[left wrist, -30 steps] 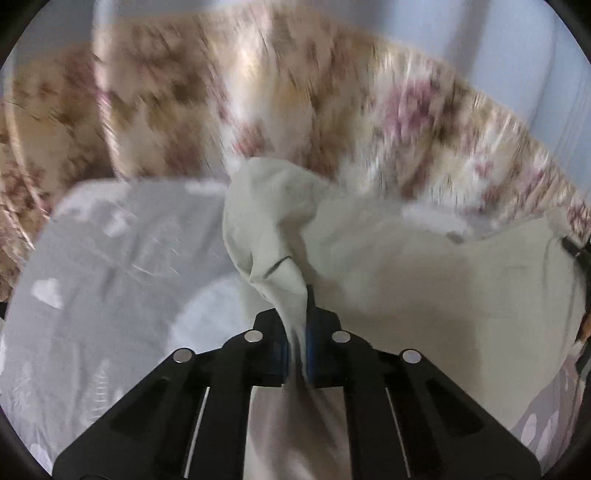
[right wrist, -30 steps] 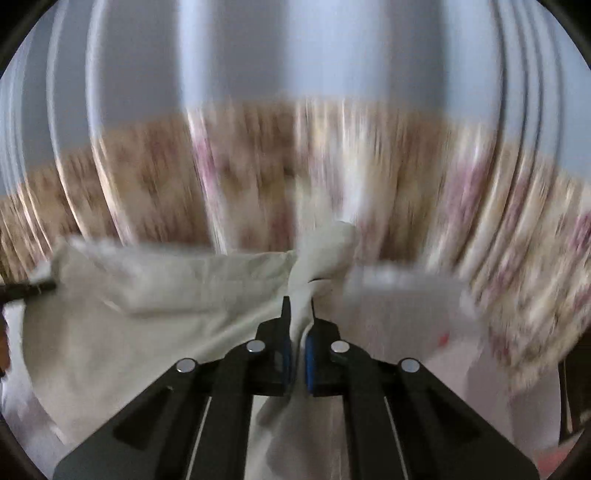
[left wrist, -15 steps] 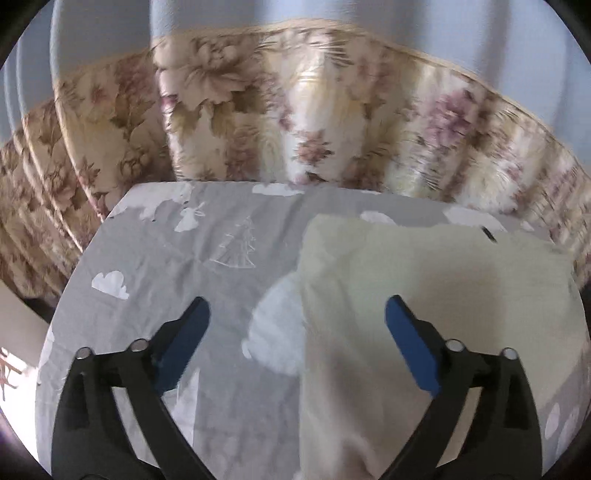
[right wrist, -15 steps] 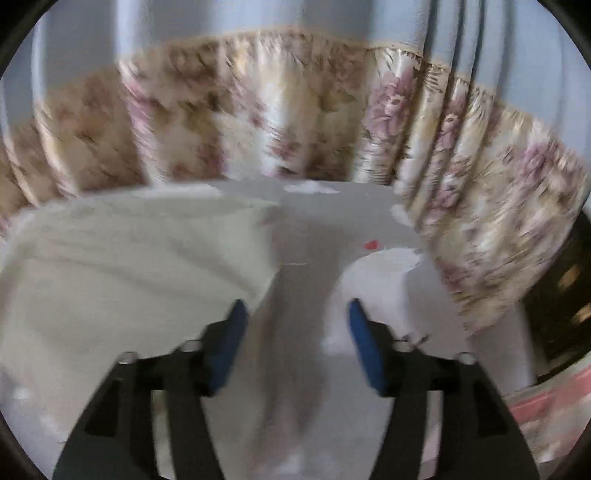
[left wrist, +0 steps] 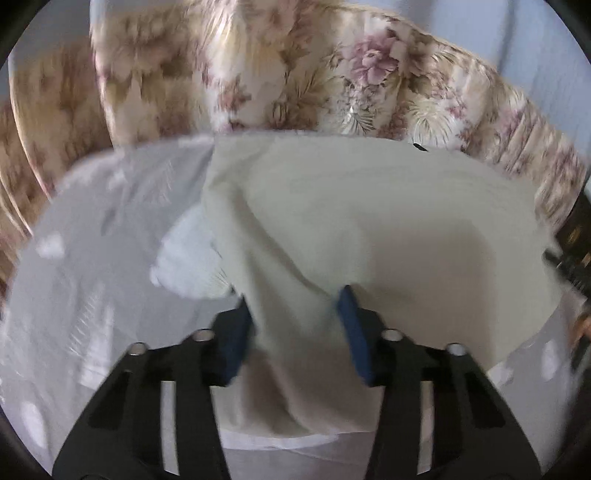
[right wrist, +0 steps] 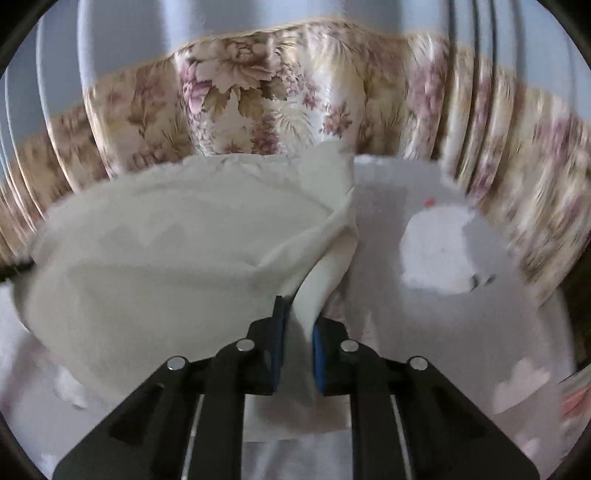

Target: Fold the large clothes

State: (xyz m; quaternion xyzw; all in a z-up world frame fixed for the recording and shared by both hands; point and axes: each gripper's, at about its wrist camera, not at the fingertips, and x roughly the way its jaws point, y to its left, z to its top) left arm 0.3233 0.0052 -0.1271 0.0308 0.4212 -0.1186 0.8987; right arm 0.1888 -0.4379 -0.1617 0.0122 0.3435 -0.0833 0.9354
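Observation:
A large cream garment (left wrist: 369, 221) lies spread on a bed with a grey cloud-print sheet (left wrist: 92, 258). My left gripper (left wrist: 295, 301) is low over the garment's near left corner. Its jaws are closing, with a ridge of the fabric bunched between the blue pads (left wrist: 236, 343); the gap is still wide. In the right wrist view the same garment (right wrist: 166, 240) fills the left half. My right gripper (right wrist: 298, 314) is closing on a raised fold at the garment's right edge, and its pads (right wrist: 277, 339) pinch the fabric.
A floral curtain (left wrist: 295, 74) hangs along the far side of the bed, with a pale blue one above it (right wrist: 221, 29). Dark furniture (left wrist: 576, 236) stands past the bed's right edge. Bare sheet (right wrist: 443, 314) lies to the right of the garment.
Both grippers let go of the lifted garment and it dropped flat on the bed. Both then came down to its near edge and are closing on the fabric again.

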